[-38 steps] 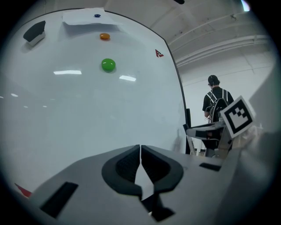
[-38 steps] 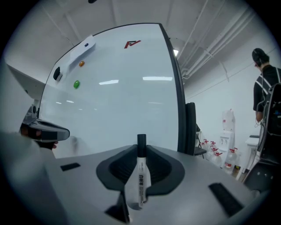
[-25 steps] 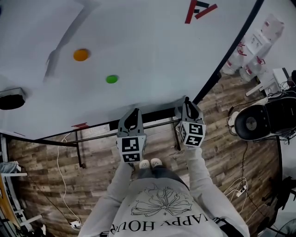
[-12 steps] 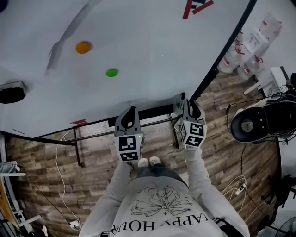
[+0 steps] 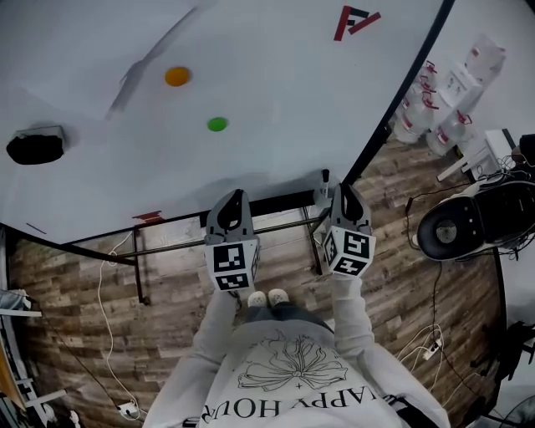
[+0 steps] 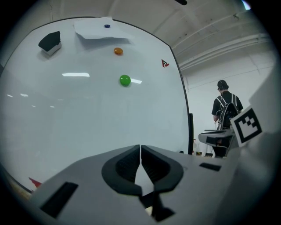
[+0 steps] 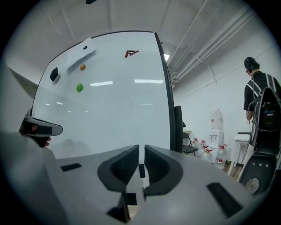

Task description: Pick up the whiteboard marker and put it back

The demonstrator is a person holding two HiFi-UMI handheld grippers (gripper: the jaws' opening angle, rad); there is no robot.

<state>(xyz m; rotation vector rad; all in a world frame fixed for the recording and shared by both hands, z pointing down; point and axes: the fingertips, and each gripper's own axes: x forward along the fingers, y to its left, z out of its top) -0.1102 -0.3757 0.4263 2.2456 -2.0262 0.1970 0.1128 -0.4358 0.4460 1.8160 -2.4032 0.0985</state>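
- Nearest to us are our own shoes (image 5: 269,297) on the wood floor (image 5: 84,334), with both sleeves reaching forward above them.
- Our left gripper (image 5: 236,196) is held out in front of the lower edge of the whiteboard (image 5: 276,109). In the left gripper view its fingers (image 6: 125,165) meet at the tips, and nothing sits between them.
- Our right gripper (image 5: 340,190) is just to the right of it, at about the same height. Its fingers (image 7: 120,166) stand only a narrow slit apart.
- The whiteboard marker (image 7: 141,170) shows inside that slit as a small dark piece above a pale body. We think the fingers are pinching it, though the wide-angle view shows very little of it.
- In the head view the whiteboard marker rises just beside the right gripper's tip. Its dark end points toward the board, close to the black frame on the board's right side.
- Farther out on the whiteboard, a green magnet (image 5: 217,124) sits near the middle and an orange magnet (image 5: 176,76) sits above it.
- A sheet of paper (image 6: 102,31) hangs by the orange magnet, a black eraser (image 5: 35,148) clings far to the left, and a red logo (image 5: 355,21) marks the upper right.
- Beyond the board's right edge, water bottles (image 5: 443,109) cluster on the floor.
- Farthest off, a person with a backpack (image 6: 226,110) stands facing away.
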